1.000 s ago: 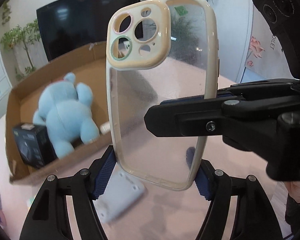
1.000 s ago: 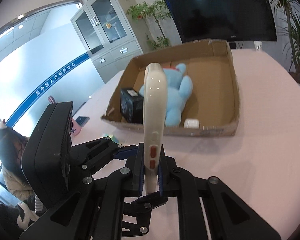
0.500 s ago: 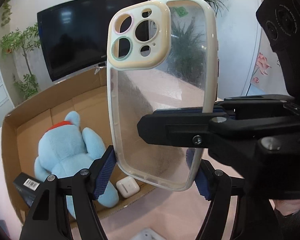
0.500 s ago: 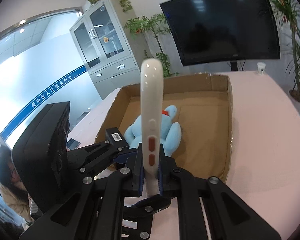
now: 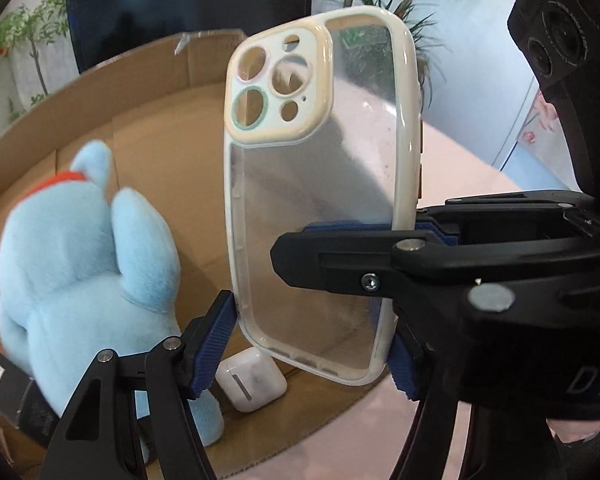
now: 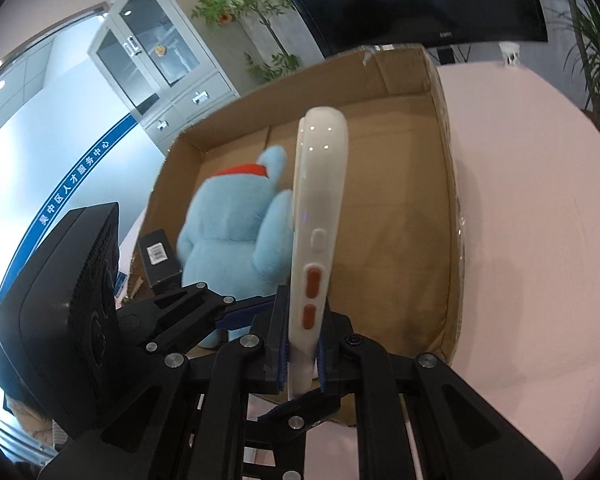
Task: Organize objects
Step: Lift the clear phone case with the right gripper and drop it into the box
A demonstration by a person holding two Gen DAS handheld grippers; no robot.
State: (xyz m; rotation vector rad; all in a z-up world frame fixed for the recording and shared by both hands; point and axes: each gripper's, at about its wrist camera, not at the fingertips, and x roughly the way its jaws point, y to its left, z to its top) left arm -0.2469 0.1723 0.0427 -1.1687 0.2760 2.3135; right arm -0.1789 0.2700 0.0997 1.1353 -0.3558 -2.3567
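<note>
Above the brown cardboard box, we carry the clear cream-rimmed phone case.
Its long axis stands upright: right gripper pinches its edge, left gripper closes across its width.

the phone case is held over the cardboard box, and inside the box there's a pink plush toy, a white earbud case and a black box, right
Not quite: the plush toy is light blue, not pink, as the left wrist view shows. The rest holds: the phone case is over the cardboard box, with the white earbud case and black box inside.

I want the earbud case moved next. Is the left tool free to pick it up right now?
Probably not: the left tool has the phone case between its closing pads, above the earbud case. The right tool grips it too.
</note>
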